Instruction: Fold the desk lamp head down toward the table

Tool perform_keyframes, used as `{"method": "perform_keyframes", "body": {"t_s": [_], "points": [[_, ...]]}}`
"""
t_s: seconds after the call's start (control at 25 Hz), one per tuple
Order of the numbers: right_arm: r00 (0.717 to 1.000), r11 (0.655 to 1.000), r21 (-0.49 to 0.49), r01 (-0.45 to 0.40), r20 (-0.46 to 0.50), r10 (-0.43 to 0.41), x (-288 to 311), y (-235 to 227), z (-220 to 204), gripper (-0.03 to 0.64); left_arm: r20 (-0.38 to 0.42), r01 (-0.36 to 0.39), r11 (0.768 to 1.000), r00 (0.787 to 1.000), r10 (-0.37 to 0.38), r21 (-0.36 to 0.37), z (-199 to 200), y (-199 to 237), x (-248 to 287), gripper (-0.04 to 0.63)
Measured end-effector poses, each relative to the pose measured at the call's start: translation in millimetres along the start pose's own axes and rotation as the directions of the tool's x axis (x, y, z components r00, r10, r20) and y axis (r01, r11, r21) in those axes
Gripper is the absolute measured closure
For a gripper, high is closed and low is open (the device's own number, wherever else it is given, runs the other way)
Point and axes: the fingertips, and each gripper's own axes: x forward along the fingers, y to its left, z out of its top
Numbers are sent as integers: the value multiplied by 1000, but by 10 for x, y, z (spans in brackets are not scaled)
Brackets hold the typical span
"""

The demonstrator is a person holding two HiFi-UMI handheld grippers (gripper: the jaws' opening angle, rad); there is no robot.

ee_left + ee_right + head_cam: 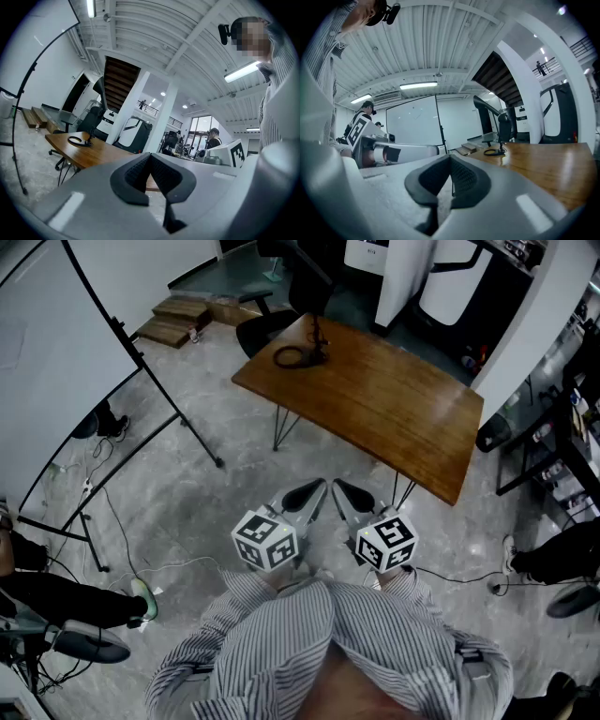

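Note:
A black desk lamp [315, 334] stands at the far left corner of the brown wooden table [403, 404], its ring-shaped base [291, 357] flat on the top. Its arm rises upright with the head [99, 89] raised high. Both grippers are held close to my chest, well short of the table and apart from the lamp. My left gripper [317, 487] is shut with nothing in it. The right gripper [339, 487] beside it is shut and empty too. The left gripper view shows the lamp's base [78, 140] far off, and the right gripper view shows the lamp [500, 136] on the table [555, 168].
A large white board on a black stand [66, 362] fills the left, its legs spread over the grey floor. A black office chair [267, 329] sits behind the table, with wooden steps [178, 320] beyond. Cables [122, 549] trail on the floor. People's legs [66, 601] show at both sides.

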Motion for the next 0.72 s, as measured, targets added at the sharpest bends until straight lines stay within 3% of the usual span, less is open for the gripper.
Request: {"method": "perform_keyframes", "body": {"t_s": [0.72], "points": [[1000, 1000, -3, -8, -13, 8, 41, -55, -40, 617, 11, -16, 1000, 1000, 16, -7, 24, 46, 32, 592]]}}
